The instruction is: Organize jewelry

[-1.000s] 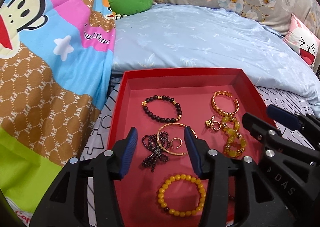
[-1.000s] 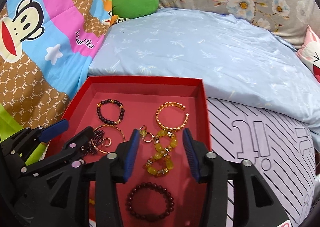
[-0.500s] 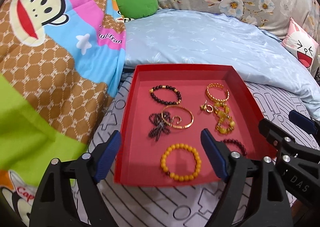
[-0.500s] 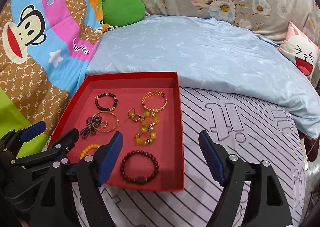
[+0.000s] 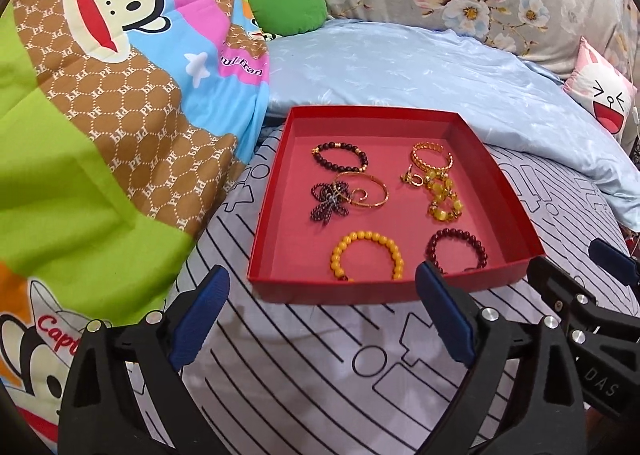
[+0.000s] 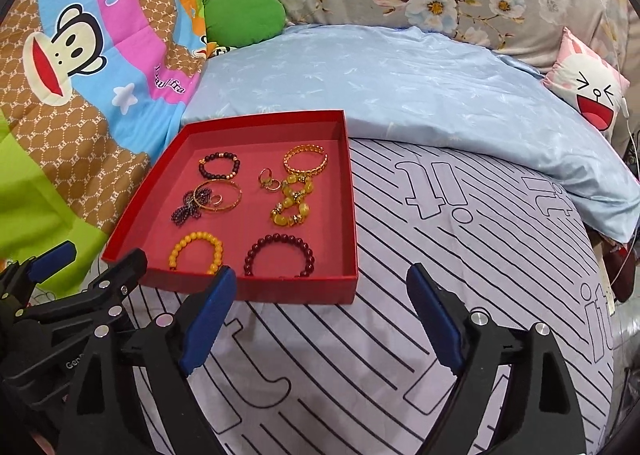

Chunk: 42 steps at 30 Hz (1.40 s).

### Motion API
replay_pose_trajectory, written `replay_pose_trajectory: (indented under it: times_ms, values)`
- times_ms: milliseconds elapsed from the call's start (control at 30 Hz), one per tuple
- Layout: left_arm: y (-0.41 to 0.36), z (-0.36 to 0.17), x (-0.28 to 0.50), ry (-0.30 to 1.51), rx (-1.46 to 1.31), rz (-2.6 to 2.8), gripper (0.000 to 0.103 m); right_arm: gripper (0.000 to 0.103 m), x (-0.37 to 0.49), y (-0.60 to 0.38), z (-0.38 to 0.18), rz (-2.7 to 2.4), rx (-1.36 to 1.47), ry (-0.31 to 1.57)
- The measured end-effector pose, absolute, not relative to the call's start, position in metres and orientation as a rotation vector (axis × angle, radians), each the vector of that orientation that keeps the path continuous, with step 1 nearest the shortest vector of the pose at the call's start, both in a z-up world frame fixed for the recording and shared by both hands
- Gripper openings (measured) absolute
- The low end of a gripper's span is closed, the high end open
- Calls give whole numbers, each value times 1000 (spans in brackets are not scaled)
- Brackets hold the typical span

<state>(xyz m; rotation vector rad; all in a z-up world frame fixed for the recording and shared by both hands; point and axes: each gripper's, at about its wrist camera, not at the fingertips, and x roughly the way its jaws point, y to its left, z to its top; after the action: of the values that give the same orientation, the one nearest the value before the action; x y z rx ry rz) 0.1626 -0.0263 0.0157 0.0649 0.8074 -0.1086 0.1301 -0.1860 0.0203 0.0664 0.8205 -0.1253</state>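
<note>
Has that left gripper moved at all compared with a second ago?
Yes. The left gripper has pulled back from over the red tray, now short of its near wall, with its jaws opening and nothing between them.

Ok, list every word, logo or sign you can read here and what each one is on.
"it!" in outline letters, on the striped sheet.
"PF", repeated in the hexagons of the cartoon monkey blanket.
"Capt", cut off, red script low on that blanket.
"DAS", cut off, on the right gripper body.
"Gen", cut off, on the left gripper body.
Script on the blanket's pink band: only partly legible.
</note>
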Motion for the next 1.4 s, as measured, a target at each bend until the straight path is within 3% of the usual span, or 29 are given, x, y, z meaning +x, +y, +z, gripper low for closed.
replay_pose_trajectory:
  times_ms: [1400]
  values:
    - [-17, -2, 124, 855, 70, -63, 91, 84, 92, -174, 2, -118, 54, 849]
